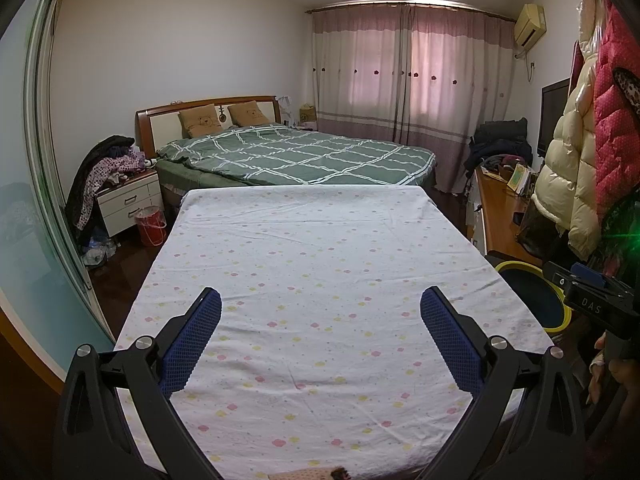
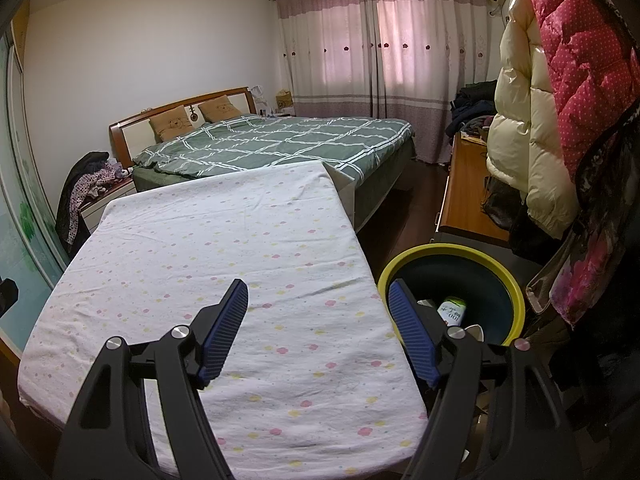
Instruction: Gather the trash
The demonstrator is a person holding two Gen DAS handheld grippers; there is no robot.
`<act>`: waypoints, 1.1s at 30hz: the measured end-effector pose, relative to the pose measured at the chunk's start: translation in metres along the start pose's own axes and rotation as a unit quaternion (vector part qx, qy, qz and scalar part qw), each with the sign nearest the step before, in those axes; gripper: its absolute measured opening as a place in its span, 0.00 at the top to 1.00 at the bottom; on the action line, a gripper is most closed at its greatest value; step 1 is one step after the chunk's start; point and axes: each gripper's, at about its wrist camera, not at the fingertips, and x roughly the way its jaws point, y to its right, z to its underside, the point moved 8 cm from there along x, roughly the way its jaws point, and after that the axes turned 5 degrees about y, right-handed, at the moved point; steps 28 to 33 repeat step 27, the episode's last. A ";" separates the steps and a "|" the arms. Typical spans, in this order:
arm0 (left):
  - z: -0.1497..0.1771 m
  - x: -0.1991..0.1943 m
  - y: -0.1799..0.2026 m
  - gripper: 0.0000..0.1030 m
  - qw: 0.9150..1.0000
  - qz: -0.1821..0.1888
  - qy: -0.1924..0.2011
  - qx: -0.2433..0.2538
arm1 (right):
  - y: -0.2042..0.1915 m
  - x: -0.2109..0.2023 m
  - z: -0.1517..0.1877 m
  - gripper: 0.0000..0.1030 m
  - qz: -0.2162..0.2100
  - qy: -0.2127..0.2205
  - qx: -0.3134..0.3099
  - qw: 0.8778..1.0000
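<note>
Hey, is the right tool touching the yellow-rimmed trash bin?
Cannot tell. In the right wrist view the right tool hangs open and empty, and one blue finger overlaps the bin's yellow rim, so no contact or gap shows plainly.

a table (image 1: 320, 248) covered with a white cloth (image 2: 224, 240) printed with small pink and yellow flowers stretches straight ahead of both tools. the cloth lies wrinkled over its whole top and hangs past the edges. at the near edge below the left tool, a small patterned object (image 1: 320, 473) shows only partly.
</note>
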 end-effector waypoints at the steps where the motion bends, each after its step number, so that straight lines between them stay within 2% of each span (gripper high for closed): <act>1: 0.000 0.000 0.000 0.05 1.000 -0.001 0.000 0.000 | 0.000 0.000 0.001 0.33 0.000 0.000 0.000 1.000; 13: 0.003 0.003 -0.002 0.05 1.000 -0.003 -0.002 -0.002 | -0.004 0.002 0.004 0.33 -0.001 -0.003 0.000 1.000; 18: 0.004 0.010 -0.003 0.05 1.000 0.011 -0.002 -0.001 | -0.006 0.008 0.002 0.31 -0.010 -0.008 -0.001 1.000; 20: 0.002 0.020 -0.006 0.05 1.000 0.008 -0.007 0.001 | -0.007 0.018 -0.003 0.26 -0.023 -0.013 0.002 1.000; 24: 0.003 0.071 -0.028 0.05 0.999 -0.008 -0.047 -0.010 | -0.024 0.057 -0.009 0.21 -0.046 -0.043 -0.009 0.998; 27: 0.006 0.124 -0.056 0.05 0.996 -0.050 -0.073 -0.008 | -0.043 0.097 -0.009 0.20 -0.055 -0.072 -0.019 0.996; 33: 0.006 0.124 -0.056 0.05 0.996 -0.050 -0.073 -0.008 | -0.043 0.097 -0.009 0.20 -0.055 -0.072 -0.019 0.996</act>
